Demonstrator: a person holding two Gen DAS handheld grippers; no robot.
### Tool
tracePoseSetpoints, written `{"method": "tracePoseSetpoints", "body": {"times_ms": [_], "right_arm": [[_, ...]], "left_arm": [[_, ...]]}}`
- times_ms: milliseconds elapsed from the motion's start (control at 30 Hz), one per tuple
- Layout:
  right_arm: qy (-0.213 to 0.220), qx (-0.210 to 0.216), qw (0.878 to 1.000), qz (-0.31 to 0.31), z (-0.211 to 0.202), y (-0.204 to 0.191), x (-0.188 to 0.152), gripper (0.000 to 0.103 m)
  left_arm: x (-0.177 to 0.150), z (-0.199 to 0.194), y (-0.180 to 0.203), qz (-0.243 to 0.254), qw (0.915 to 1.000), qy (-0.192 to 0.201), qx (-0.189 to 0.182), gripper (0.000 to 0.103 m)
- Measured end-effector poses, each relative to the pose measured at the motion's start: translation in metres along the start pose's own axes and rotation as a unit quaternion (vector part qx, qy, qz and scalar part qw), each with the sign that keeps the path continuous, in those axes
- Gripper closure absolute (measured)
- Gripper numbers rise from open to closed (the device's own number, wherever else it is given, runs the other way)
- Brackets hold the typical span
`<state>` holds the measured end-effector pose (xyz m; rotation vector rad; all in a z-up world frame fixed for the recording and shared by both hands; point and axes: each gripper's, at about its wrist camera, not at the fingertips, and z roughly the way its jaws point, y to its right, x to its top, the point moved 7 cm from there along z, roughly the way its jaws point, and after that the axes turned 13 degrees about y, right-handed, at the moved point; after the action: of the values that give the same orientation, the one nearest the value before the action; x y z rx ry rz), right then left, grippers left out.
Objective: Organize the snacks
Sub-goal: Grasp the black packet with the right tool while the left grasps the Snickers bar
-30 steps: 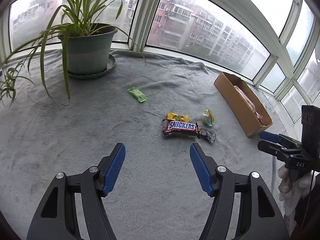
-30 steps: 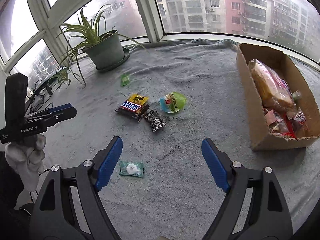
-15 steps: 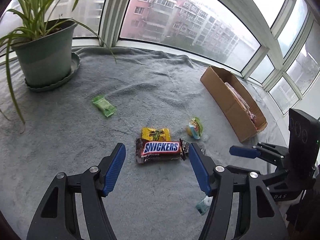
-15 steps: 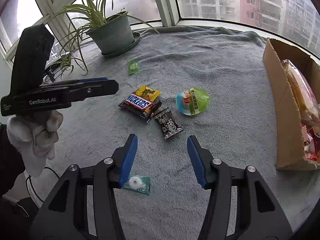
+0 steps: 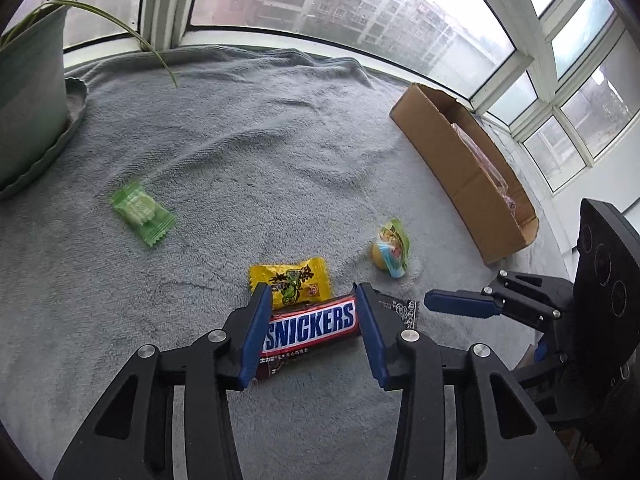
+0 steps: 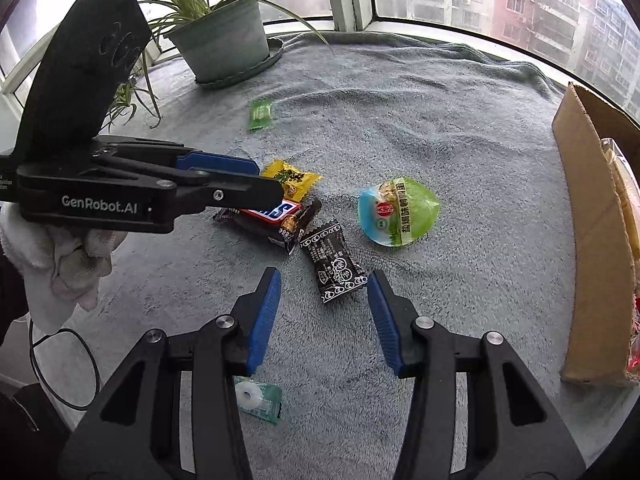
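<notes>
Now Snickers bar (image 5: 310,326) between closing left claw (image 5: 312,334) jaws.

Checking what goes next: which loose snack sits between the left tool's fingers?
The Snickers bar. The left tool straddles it; the yellow packet lies just beyond.

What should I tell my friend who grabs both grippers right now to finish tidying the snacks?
Left gripper: jaws have just been closing and straddle the Snickers bar, which lies on the blanket; no firm grip seen.
Right gripper: also closing, open, with the black candy between its fingertips, untouched.
Done: the cardboard box on the right holds some snacks.
Left: those two, the yellow packet, green candy, round green snack and mint.
</notes>
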<state>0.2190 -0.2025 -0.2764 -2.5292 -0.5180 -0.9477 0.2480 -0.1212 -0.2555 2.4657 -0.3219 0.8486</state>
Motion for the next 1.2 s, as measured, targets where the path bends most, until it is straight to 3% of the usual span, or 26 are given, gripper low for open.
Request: {"method": "tracePoseSetpoints", "body": {"times_ms": [200,333,467,833,933,1033,1200], "right_arm": [[-0.005,-0.002,1.000,-0.019,0.006,-0.004,0.002,0.056],[-0.011,-0.005,0.999,-0.038,0.011,-0.009,0.005,0.063],[-0.020,-0.015,0.998,-0.060,0.017,-0.011,0.006,0.063],[-0.035,-0.023,0.997,-0.071,0.023,-0.004,0.003,0.064],[-0.037,-0.026,0.996,-0.078,0.022,-0.006,0.002,0.074],[-0.037,-0.024,0.996,-0.074,0.020,-0.008,0.001,0.074],[-0.030,-0.011,0.998,-0.052,0.012,-0.011,-0.003,0.074]], "left_arm": [[-0.015,-0.008,0.005,0.024,0.9996,-0.011,0.005,0.063],[-0.022,-0.011,0.012,0.070,0.9970,-0.012,0.031,0.062],[-0.022,-0.008,0.015,0.102,0.9933,-0.014,0.052,0.062],[-0.024,0.004,0.010,0.110,0.9919,-0.019,0.060,0.062],[-0.027,0.004,0.009,0.104,0.9924,-0.011,0.065,0.068],[-0.029,0.000,0.009,0.094,0.9934,-0.005,0.066,0.075],[-0.034,-0.006,0.010,0.084,0.9945,0.001,0.063,0.076]]}}
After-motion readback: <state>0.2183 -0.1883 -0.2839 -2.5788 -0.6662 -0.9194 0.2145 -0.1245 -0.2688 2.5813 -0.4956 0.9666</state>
